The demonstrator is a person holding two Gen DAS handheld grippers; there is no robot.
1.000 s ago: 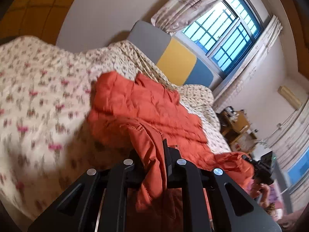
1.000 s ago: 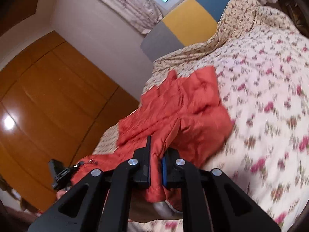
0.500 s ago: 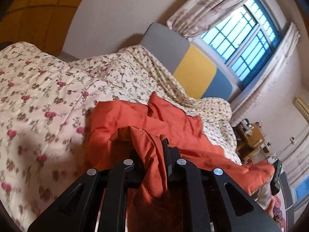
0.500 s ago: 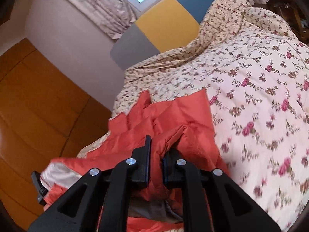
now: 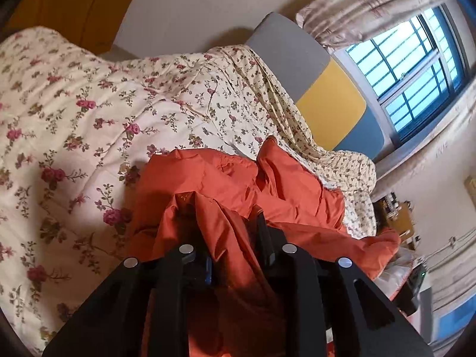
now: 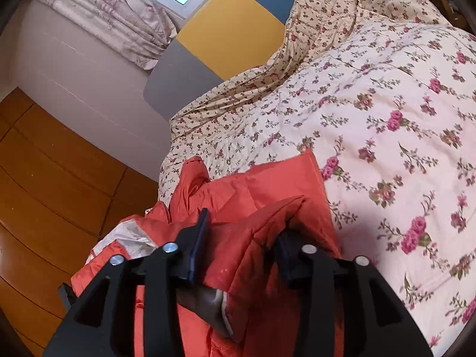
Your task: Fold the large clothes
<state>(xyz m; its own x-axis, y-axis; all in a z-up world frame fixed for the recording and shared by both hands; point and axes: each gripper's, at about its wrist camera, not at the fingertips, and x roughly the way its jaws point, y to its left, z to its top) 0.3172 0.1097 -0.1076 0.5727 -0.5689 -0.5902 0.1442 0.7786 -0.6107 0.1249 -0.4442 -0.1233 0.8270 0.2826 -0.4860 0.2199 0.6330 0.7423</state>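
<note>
Lengthwise toward the headboard (image 5: 315,89) lies the orange jacket (image 5: 232,178), both jaws opening around its folds.

Both grippers — left gripper (image 5: 233,232) and right gripper (image 6: 247,238) — are matte black angular frames with triangular cut-outs, four round silver screw heads each, and blue-edged finger pads.

Jacket (image 5: 226,184) lies on bed quilt (image 5: 74,125), lower centre of frame; headboard (image 5: 321,95) behind it, upper right; window (image 5: 410,68) beyond, far right.
</note>
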